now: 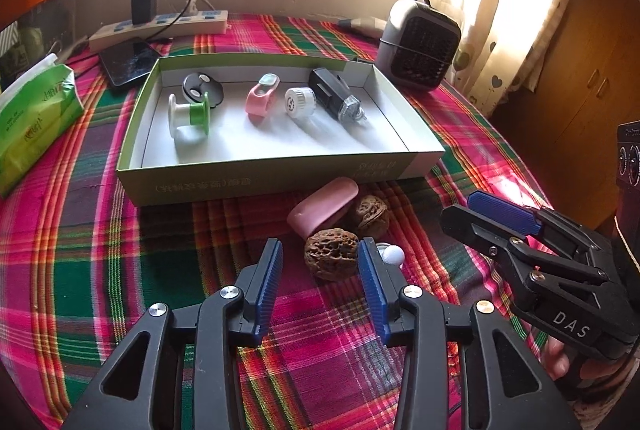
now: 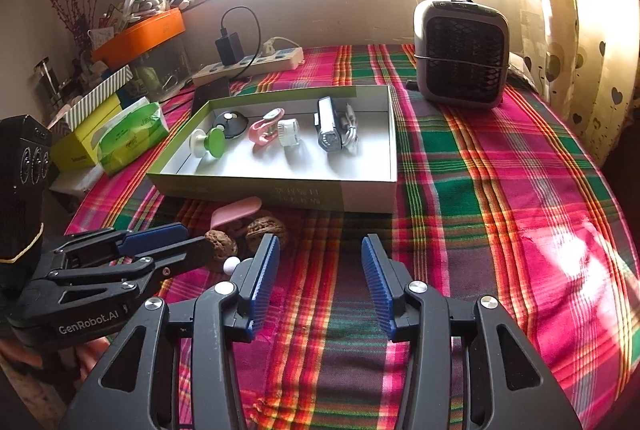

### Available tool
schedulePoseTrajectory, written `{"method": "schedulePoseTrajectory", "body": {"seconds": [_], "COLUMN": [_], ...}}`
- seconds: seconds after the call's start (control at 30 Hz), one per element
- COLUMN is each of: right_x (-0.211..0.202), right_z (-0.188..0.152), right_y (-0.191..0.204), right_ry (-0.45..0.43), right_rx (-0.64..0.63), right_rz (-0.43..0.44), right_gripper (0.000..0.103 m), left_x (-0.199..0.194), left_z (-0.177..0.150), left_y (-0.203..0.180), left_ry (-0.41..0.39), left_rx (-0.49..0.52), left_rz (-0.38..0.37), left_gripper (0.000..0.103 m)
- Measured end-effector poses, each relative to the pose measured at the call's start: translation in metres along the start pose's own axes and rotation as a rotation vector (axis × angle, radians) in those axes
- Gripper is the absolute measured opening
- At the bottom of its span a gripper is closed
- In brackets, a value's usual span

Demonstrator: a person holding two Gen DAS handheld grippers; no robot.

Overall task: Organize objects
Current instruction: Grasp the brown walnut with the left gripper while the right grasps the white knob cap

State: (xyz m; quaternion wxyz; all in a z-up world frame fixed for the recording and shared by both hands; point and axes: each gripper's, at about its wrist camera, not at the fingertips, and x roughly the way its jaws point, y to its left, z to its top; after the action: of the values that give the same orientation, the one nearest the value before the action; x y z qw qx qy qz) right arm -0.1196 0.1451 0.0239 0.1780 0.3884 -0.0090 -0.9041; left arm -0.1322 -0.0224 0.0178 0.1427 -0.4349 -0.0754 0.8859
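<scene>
box wall [image 1: 280,178] blocks ahead | walnuts [image 1: 331,259] crowd front | cloth [image 2: 500,230] rightward bare

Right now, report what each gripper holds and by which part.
Nothing is held. The left gripper is open in front of a walnut; the right gripper is open over bare tablecloth.

Box mid-table, loose items near side, heater far right.
Box [image 1: 276,166] holds, left to right: spool [image 1: 188,116], round fob [image 1: 202,88] behind it, clip [image 1: 260,98], cap [image 1: 299,103], bike light [image 1: 334,96]. Two walnuts [image 1: 331,258] and a case [image 1: 324,204] lie just near of box; heater [image 1: 418,46] far right; power strip [image 1: 160,24] far left.
</scene>
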Motion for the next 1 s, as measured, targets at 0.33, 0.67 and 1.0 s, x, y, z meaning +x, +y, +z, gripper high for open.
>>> {"method": "schedulePoseTrajectory", "body": {"seconds": [0.33,0.67,1.0], "right_x": [-0.001,0.004,0.007], "right_z": [-0.003,-0.004,-0.006], "right_y": [-0.008,-0.007,0.001], "right_ry": [0.002,0.019,0.035], "right_rx": [0.010,0.000,-0.017], "right_rz": [0.000,0.011,0.019], "right_gripper": [0.045,0.045,0.045], "left_x": [0.015,0.015,0.010], "left_z": [0.003,0.003,0.000], "left_y": [-0.008,-0.007,0.000], "left_ry": [0.028,0.022,0.005], "left_rx": [-0.015,-0.029,-0.056], "left_rz": [0.027,0.035,0.066], "left_gripper": [0.038,0.038,0.031]}}
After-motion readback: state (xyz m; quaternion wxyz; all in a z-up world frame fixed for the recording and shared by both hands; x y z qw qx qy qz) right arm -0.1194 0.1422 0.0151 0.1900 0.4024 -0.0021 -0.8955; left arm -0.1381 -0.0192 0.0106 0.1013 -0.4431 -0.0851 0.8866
